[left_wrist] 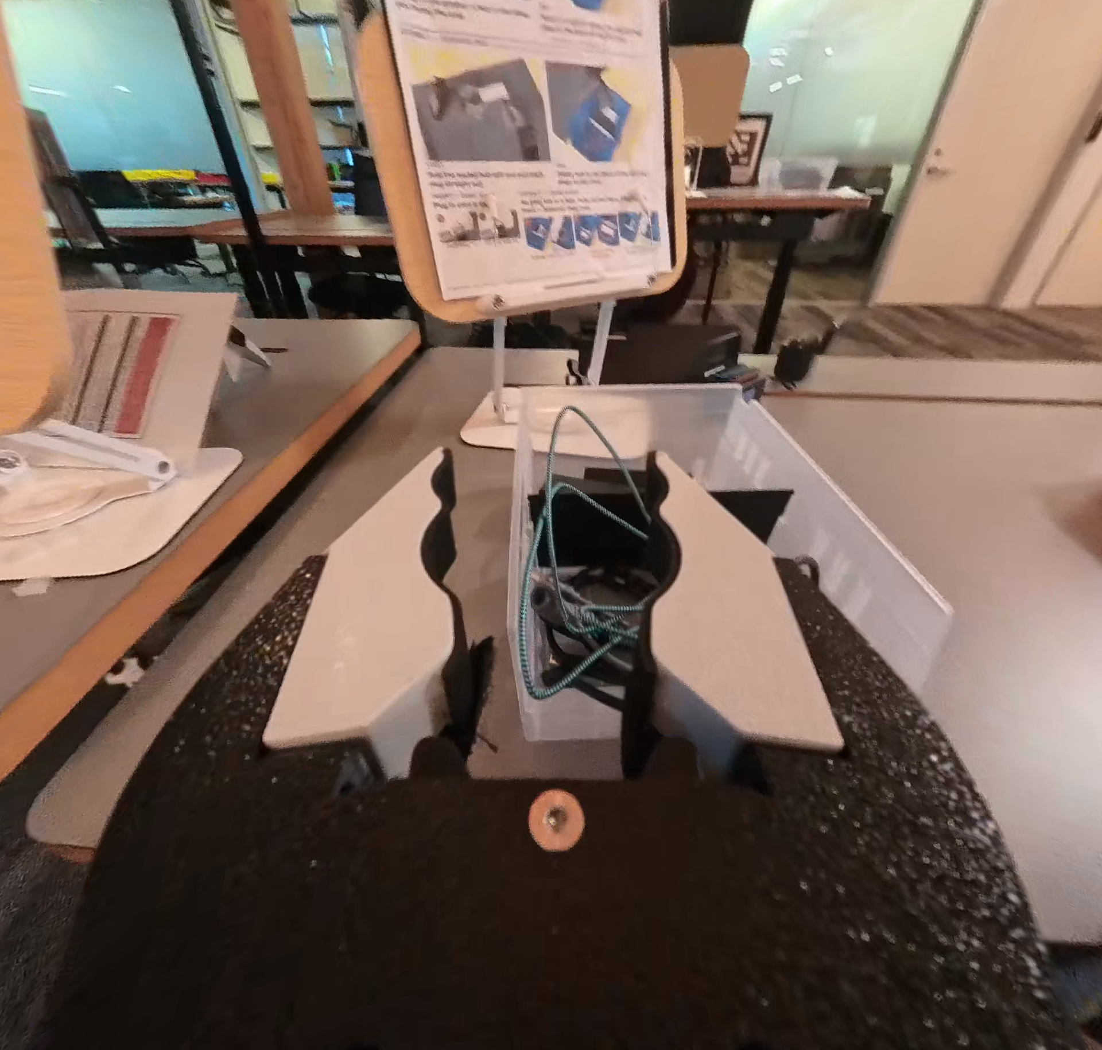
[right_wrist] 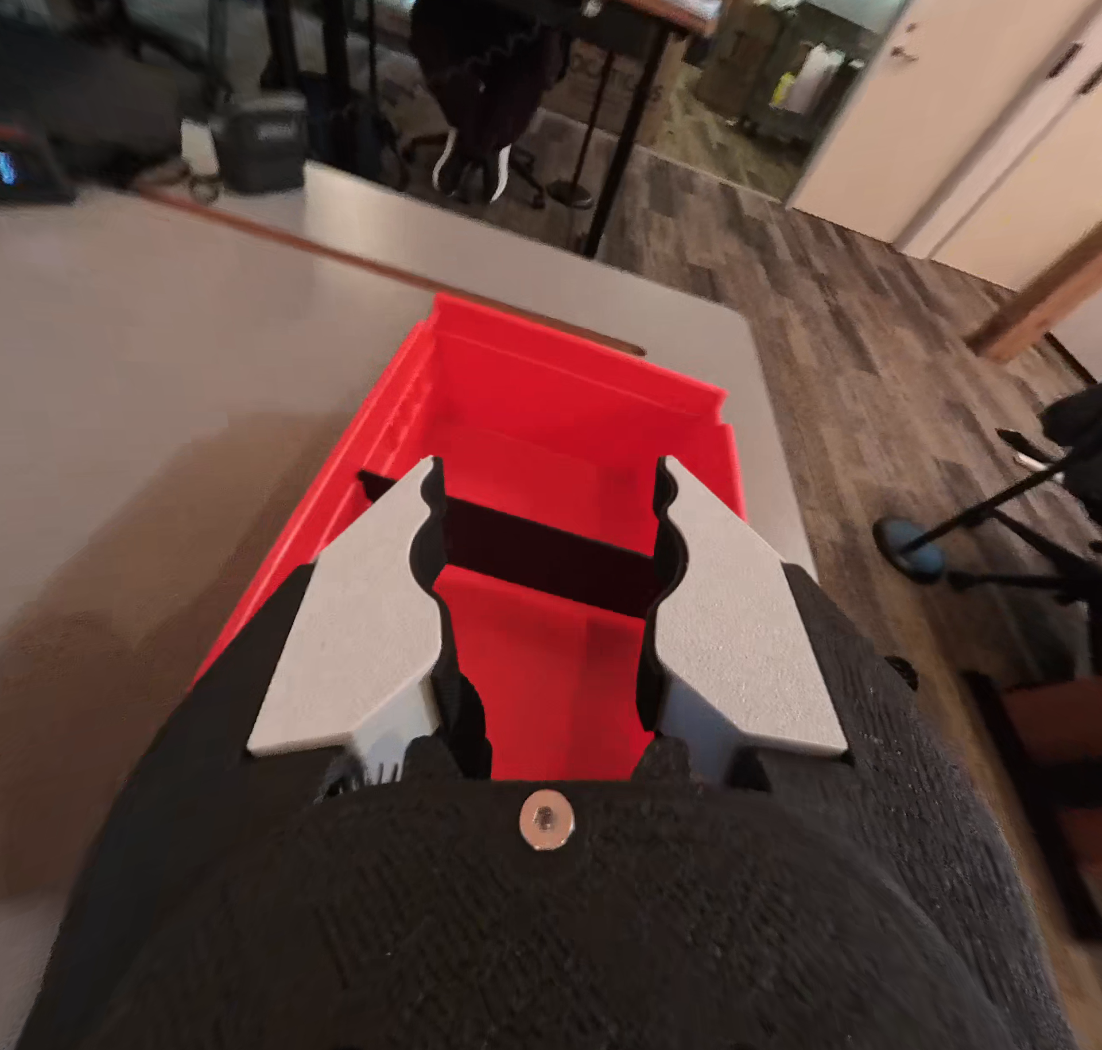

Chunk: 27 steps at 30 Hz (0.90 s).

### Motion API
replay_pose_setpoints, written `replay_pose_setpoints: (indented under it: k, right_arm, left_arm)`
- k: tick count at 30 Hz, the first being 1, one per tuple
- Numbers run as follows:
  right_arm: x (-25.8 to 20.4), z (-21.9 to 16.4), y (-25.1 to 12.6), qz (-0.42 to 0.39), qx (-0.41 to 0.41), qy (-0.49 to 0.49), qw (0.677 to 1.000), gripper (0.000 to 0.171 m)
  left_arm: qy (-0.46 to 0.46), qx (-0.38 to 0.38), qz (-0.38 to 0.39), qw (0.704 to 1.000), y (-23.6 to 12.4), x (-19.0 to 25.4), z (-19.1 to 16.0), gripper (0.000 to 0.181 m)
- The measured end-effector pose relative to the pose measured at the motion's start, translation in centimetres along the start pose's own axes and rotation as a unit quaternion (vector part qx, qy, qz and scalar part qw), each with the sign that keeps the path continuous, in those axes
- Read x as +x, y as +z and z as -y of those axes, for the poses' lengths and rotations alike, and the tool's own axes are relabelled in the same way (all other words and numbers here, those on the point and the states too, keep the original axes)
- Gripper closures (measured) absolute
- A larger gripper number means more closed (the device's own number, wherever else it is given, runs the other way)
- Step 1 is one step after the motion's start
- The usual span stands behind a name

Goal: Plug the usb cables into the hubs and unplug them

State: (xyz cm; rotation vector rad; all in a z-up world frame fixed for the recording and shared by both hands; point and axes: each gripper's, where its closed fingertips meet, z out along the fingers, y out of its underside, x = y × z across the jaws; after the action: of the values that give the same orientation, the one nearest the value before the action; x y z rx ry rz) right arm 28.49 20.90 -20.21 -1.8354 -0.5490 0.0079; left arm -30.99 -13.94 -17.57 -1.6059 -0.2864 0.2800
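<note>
two grippers up, both spread wide and holding nothing. left gripper (left_wrist: 551, 467) hangs over the near left end of a clear bin (left_wrist: 835, 520) on the grey counter (left_wrist: 984, 574); its left finger sits outside the bin's left wall, its right finger over the inside. teal braided usb cable (left_wrist: 539, 544) is in that bin, near left part, looping up above the rim and tangled lower down with dark cables (left_wrist: 587, 580) and some black blocks, likely hubs but too dim to tell. cannot tell if any plug is seated. black divider (left_wrist: 754, 506) crosses the bin farther right. just beyond the bin a white stand foot (left_wrist: 486, 434) carries a wooden board with a printed instruction sheet (left_wrist: 531, 127), upright, facing the near side. to the left a second counter with a wood edge, white bag-like thing (left_wrist: 89, 485) and a card with red stripes (left_wrist: 128, 371) on it.

right gripper (right_wrist: 548, 473) hovers over a red bin (right_wrist: 572, 377) by the right edge of the counter (right_wrist: 149, 336), fingers parted over its near half. black divider strip (right_wrist: 536, 550) runs across the red bin; both halves that show look red and bare. floor with wood-look tiles to the right, a dark stand base (right_wrist: 912, 550) on it. far off, a person's legs (right_wrist: 477, 97) under a desk. edges blurred in both views.
</note>
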Motion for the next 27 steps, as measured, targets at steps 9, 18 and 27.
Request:
replay_pose_setpoints:
  k: [9,18,27]
  right_arm:
    - [-7.8,0.5,3.9,0.037,-0.027,-0.043,0.998,0.099]
    - [-14.2,3.0,6.3,0.055,-0.026,-0.118,0.991,0.099]
    - [-24.3,3.0,8.7,0.206,0.009,-0.097,0.974,0.097]
  left_arm:
    - [-0.039,-0.030,0.001,0.999,-1.8,-1.6,-3.0,0.121]
    - [-0.073,-0.023,-0.018,0.997,-1.9,-1.1,-4.3,0.123]
    - [-0.069,-0.051,-0.093,0.992,2.0,4.2,-5.2,0.120]
